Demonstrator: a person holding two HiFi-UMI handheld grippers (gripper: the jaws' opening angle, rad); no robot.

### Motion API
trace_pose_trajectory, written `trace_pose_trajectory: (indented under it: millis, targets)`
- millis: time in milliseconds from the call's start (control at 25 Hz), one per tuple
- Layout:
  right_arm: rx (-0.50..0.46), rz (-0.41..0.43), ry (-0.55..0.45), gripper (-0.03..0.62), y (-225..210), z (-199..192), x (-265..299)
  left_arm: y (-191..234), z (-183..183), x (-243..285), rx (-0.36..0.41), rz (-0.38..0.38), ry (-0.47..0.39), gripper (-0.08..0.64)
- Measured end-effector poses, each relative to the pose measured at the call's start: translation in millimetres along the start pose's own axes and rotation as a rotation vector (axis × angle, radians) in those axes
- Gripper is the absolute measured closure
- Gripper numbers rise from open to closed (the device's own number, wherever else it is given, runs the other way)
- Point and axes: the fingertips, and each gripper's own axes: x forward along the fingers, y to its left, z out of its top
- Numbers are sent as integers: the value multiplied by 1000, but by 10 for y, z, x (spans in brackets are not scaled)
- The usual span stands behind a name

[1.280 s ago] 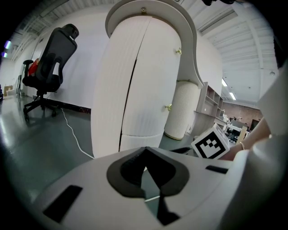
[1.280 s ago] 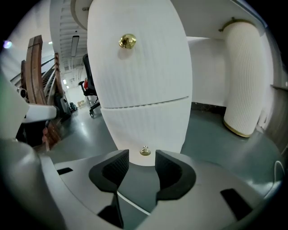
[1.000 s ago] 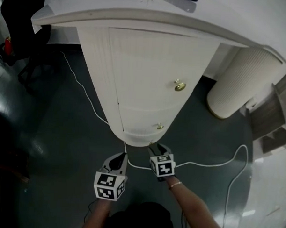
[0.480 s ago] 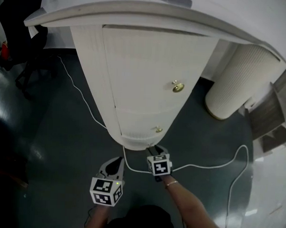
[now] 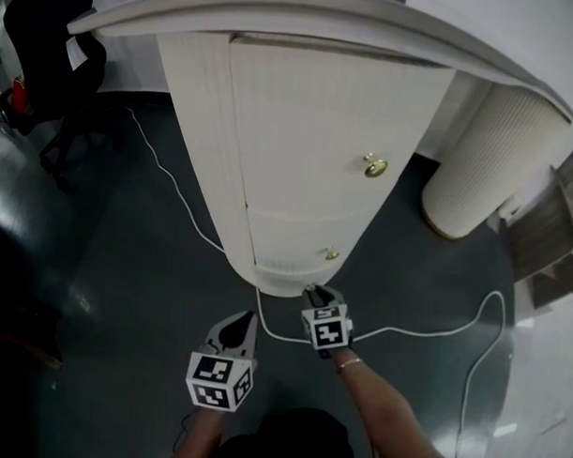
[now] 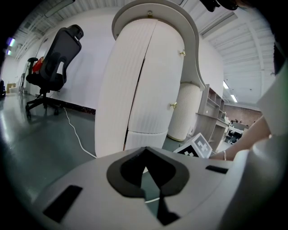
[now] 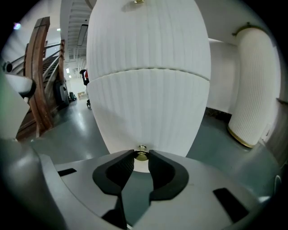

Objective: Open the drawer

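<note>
A white ribbed cabinet (image 5: pixel 309 130) has a lower drawer (image 7: pixel 148 108) with a small brass knob (image 7: pixel 141 155), which also shows in the head view (image 5: pixel 331 254). My right gripper (image 7: pixel 141 156) is at that knob. Its jaws are closing, the knob sits between the fingertips, and both pads touch its sides. From the head view the right gripper (image 5: pixel 314 292) reaches the cabinet's foot. My left gripper (image 5: pixel 244 320) hangs a little back and to the left over the floor. It is shut (image 6: pixel 146 150) and holds nothing.
A second brass knob (image 5: pixel 375 166) sits higher on the cabinet. A white cable (image 5: pixel 424 324) runs across the dark floor behind my right gripper. A ribbed white column (image 5: pixel 486 165) stands right of the cabinet, wooden shelving (image 5: pixel 549 242) beyond it, an office chair (image 6: pixel 58 54) far left.
Both hands stay by the cabinet's foot. The head view has swayed slightly. The right gripper's jaws look a little narrower than before.
</note>
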Motion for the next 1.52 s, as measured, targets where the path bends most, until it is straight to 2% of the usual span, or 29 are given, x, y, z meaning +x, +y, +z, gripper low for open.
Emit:
trace_pose_trajectory:
  millis: [320,640,1080,1520]
  targets:
    - [-32,27,7,494,31,-22,-54,-68,26,1,4,-4,-6,558]
    - [-10,17,33,494,17,-267,-243,-90,29,-75,4,9,-10,558]
    - [-2,58,38,494,107,-581,-571,-269,42,-123,16,8,-5,558]
    - [5,60,64,494,105,-849,-802,-435,44,-169,44,10,10,558]
